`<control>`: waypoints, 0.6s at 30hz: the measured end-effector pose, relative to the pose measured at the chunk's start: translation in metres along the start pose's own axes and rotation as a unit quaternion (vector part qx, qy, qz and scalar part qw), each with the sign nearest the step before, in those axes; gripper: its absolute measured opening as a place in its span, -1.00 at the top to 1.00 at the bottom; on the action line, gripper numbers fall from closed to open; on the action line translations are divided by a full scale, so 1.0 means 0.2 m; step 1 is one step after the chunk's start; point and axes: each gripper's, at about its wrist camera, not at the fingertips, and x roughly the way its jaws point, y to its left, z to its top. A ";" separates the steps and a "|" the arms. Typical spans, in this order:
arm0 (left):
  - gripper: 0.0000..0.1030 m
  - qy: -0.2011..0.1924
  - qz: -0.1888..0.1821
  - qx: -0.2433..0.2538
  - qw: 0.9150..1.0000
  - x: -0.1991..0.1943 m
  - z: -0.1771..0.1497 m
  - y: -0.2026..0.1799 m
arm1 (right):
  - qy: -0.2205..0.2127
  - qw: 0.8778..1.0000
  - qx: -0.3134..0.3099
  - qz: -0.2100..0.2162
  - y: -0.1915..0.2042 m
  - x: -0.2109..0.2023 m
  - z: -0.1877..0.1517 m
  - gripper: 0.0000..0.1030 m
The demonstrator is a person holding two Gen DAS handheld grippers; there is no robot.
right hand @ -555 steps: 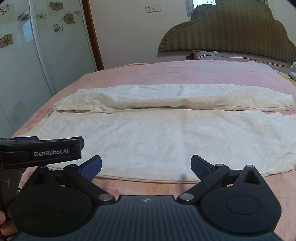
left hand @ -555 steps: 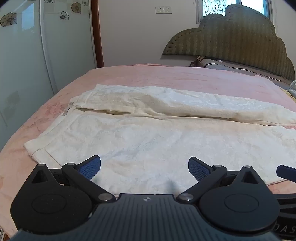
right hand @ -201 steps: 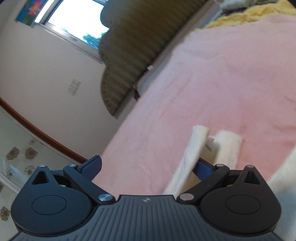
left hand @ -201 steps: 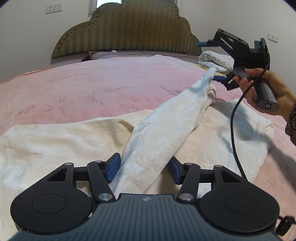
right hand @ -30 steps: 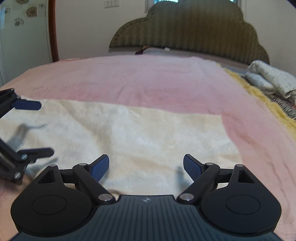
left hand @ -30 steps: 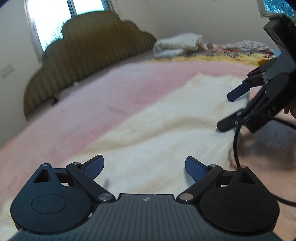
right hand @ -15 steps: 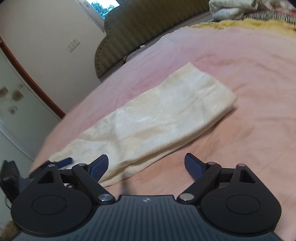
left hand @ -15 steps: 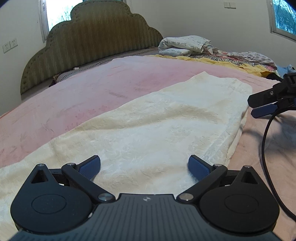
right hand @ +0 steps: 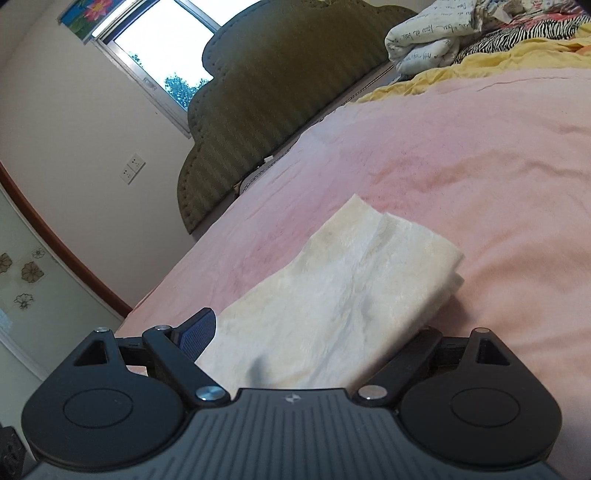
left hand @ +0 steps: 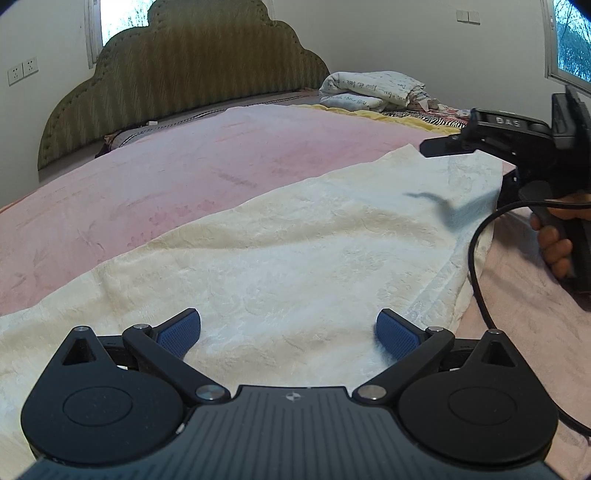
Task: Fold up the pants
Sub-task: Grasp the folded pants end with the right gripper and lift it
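I am holding my left gripper [left hand: 289,328] low over the cream pants [left hand: 295,258], its blue-padded fingers [left hand: 180,331] spread wide apart with nothing between them. The pants are lying flat in a long folded strip across the pink bedspread [left hand: 147,177], running from the lower left of the left wrist view toward the far right, where their end is sitting near the bed's edge.

My right gripper [left hand: 491,142] is showing at the right side of the left wrist view, its black body reaching in over the far end of the pants while my right hand [left hand: 554,240] is wrapping around the handle. A black cable [left hand: 476,266] is curving down from that handle across the edge of the fabric.

From the right wrist view, the pants [right hand: 332,295] are filling the gap between that gripper's fingers [right hand: 197,332]. The fingers are standing well apart on either side of the fabric, and the right one is hidden behind the cloth, so I cannot tell whether they are pressing on it. The layered end of the pants is pointing away from the camera over the bedspread [right hand: 480,166].

Behind the bed, an olive scalloped headboard [left hand: 184,74] is standing against the wall, with a window [right hand: 166,55] above it. A folded white quilt with printed writing [left hand: 369,88] is resting beside a zebra-striped cloth [right hand: 517,33] and a yellow blanket [right hand: 480,62] at the far corner of the bed.
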 end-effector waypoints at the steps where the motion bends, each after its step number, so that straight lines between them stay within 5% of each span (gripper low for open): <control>1: -1.00 0.001 -0.001 -0.002 1.000 0.00 0.00 0.00 | 0.001 1.000 -0.005 -0.002 0.00 0.02 0.01 -0.77; 3: -1.00 0.001 -0.002 -0.004 1.000 0.00 0.00 0.00 | 0.003 1.000 -0.012 -0.007 0.01 0.06 0.03 -0.49; 4: -1.00 0.001 -0.002 -0.005 1.000 0.00 0.00 0.00 | 0.005 1.000 -0.007 -0.014 -0.01 0.08 0.04 0.34; 5: -1.00 0.001 -0.003 -0.005 1.000 0.00 -0.01 0.00 | 0.010 1.000 0.013 -0.016 -0.04 0.09 0.04 0.90; 8: -1.00 0.001 -0.004 -0.008 1.000 0.00 0.00 0.00 | 0.011 0.998 0.061 0.015 -0.13 0.10 0.05 0.90; 11: -0.82 -0.012 0.004 -0.030 0.999 -0.03 0.00 0.03 | -0.003 1.000 -0.017 -0.007 -0.02 0.08 0.05 0.90; 13: -0.82 -0.026 -0.027 -0.082 0.996 -0.07 0.01 0.09 | -0.017 0.996 -0.081 -0.017 0.09 0.05 0.04 0.90; 14: -0.83 -0.035 -0.063 -0.123 0.990 -0.09 0.02 0.14 | -0.021 0.993 -0.117 -0.021 0.16 0.04 0.04 0.90; 16: -0.87 -0.058 -0.156 -0.230 0.959 -0.12 0.04 0.25 | -0.028 0.979 -0.198 -0.021 0.33 0.02 0.01 0.90; 18: -1.00 -0.073 -0.246 -0.336 0.906 -0.11 0.05 0.36 | -0.031 0.958 -0.282 -0.026 0.50 0.01 -0.04 0.90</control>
